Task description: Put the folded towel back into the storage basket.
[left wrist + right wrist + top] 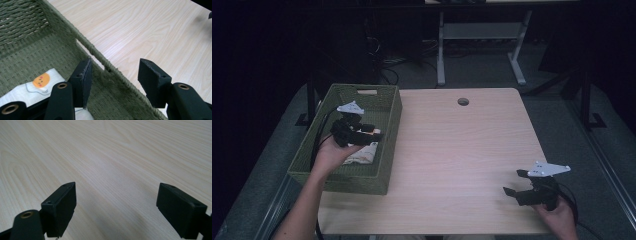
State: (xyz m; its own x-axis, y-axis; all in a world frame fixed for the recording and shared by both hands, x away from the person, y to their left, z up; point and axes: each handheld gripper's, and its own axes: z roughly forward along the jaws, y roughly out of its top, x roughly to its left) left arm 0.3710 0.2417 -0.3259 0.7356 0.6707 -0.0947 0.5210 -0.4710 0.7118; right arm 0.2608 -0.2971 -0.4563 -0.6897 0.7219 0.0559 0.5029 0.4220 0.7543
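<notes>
A green woven basket (389,122) stands at the table's left edge. Inside it lies a white cloth item with a small orange face patch (41,80), seen as a pale bundle (362,155) in the high view. My left gripper (373,133) hovers over the basket's right side, open, with nothing between its jaws; in the left gripper view the basket's rim (100,56) runs between them. My right gripper (515,182) rests near the table's front right corner, jaws wide open over bare wood (115,182).
The light wooden table (462,150) has a round cable hole (463,101) near its far edge. A white desk frame (482,35) stands on the dark floor behind. Both cables trail toward the person.
</notes>
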